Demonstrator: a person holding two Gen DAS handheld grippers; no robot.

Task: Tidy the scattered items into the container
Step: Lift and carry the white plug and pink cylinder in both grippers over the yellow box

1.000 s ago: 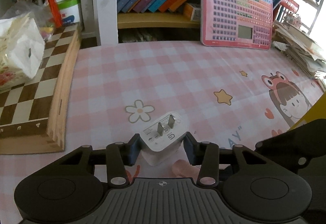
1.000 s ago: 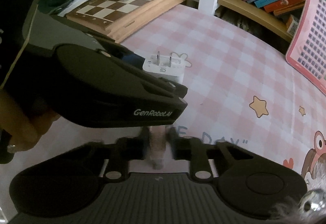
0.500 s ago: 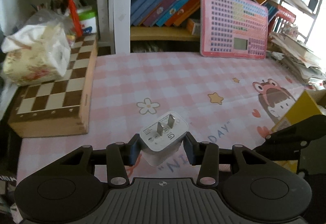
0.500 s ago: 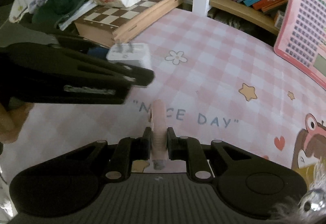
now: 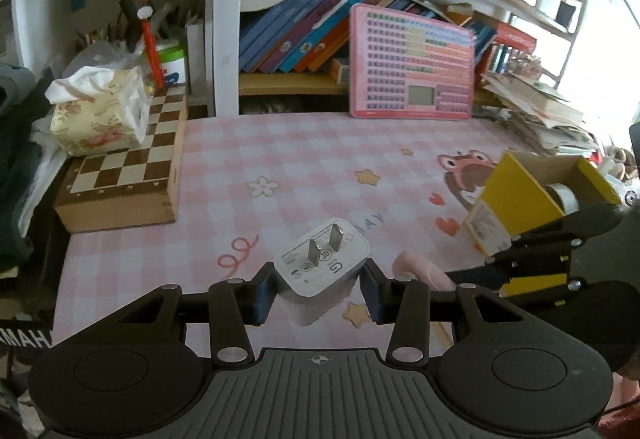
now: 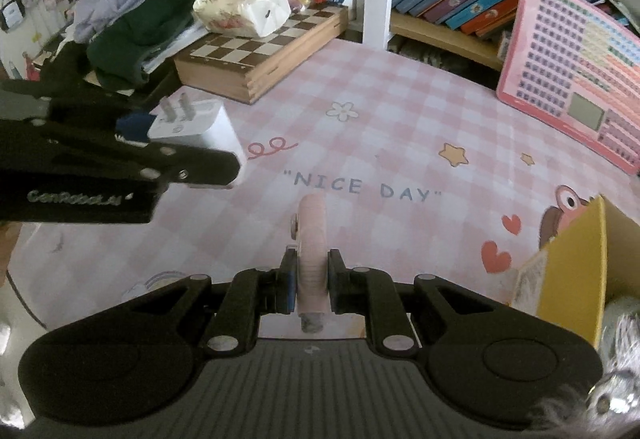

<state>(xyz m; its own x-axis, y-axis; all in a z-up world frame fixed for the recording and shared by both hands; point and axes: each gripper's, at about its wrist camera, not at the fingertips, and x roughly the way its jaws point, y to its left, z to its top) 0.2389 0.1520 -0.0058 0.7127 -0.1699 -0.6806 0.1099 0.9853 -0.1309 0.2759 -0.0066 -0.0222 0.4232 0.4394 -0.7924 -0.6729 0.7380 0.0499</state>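
My left gripper [image 5: 318,285] is shut on a white plug adapter [image 5: 322,269], prongs pointing up and away, held above the pink checked mat. The same adapter [image 6: 192,127] shows at the left of the right wrist view, in the left gripper's fingers [image 6: 188,171]. My right gripper [image 6: 312,279] is shut on a slim pink object [image 6: 310,235] that stands on edge between the pads; its tip [image 5: 420,271] also shows in the left wrist view. A yellow cardboard box [image 5: 532,199], open at the top, stands at the right with a roll inside; its corner [image 6: 568,271] shows at right.
A wooden chessboard box [image 5: 128,175] with a tissue pack [image 5: 96,111] on it lies at the left. A pink keyboard toy [image 5: 412,63] leans on the bookshelf at the back. Stacked papers [image 5: 540,115] pile at the far right. Clothes [image 6: 128,23] heap beyond the mat's left edge.
Both grippers have risen and drawn back from the mat, each keeping its object. The yellow box has come into view at the right.
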